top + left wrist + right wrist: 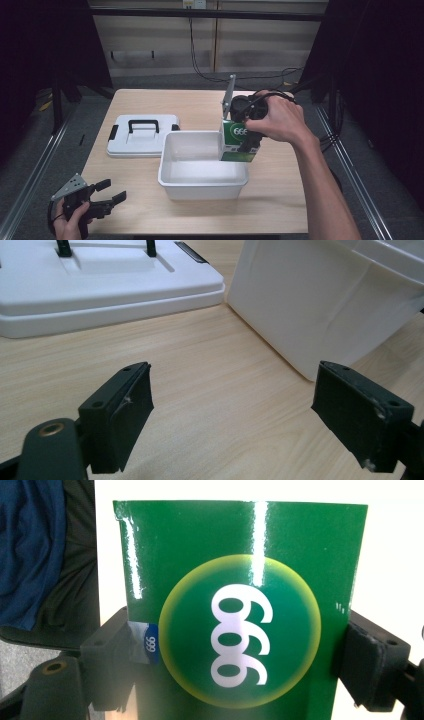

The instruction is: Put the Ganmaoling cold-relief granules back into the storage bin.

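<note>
My right gripper (246,131) clamps the green box (239,142) upright over the white bin's (202,187) far-right corner, so the bin's floor lies straight below. My left gripper (102,196) idles wide open and empty, near-left.

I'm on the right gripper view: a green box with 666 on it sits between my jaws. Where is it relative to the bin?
Observer: In the high view the right gripper holds the green box at the right rim of the white bin; whether it has passed the rim I cannot tell.
Operator: Is the bin's lid out of the way?
Observer: Yes, the white lid lies flat on the table, left of the bin.
Operator: And my other gripper?
Observer: The left gripper is at the table's near left corner, jaws open and holding nothing, aimed toward the bin.
</note>
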A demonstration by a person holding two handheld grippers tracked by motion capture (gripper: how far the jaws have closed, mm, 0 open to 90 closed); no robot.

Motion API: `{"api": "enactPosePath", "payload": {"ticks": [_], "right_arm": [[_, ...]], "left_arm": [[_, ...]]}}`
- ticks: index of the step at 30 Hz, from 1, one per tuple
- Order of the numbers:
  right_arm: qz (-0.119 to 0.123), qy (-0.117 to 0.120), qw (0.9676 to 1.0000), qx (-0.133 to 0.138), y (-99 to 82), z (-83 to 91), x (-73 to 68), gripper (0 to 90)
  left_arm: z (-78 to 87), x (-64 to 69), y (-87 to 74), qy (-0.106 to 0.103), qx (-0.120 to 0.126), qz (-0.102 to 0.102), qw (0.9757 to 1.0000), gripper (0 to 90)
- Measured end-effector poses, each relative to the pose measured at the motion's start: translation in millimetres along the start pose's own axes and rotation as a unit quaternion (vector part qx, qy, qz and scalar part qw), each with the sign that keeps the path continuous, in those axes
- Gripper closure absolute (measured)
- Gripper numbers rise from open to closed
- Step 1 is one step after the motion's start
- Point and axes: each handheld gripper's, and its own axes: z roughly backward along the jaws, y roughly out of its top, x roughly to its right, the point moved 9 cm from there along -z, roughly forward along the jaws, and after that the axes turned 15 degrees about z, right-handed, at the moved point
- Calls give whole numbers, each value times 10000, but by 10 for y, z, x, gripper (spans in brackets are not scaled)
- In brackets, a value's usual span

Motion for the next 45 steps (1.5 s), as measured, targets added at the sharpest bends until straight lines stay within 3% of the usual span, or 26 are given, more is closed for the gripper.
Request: {"api": "enactPosePath", "payload": {"ticks": [22,31,45], "right_arm": [[157,191,9996,-113,204,-413,163,159],[102,315,9993,-170,140,-654,193,159],[127,342,9981,-486,70,-861,168,158]], "left_arm": [[-9,-14,9,-19,13,55,10000,158],[-11,-5,4,-23,-5,38,10000,159],[-8,7,-1,-42,-15,14,10000,158]]}}
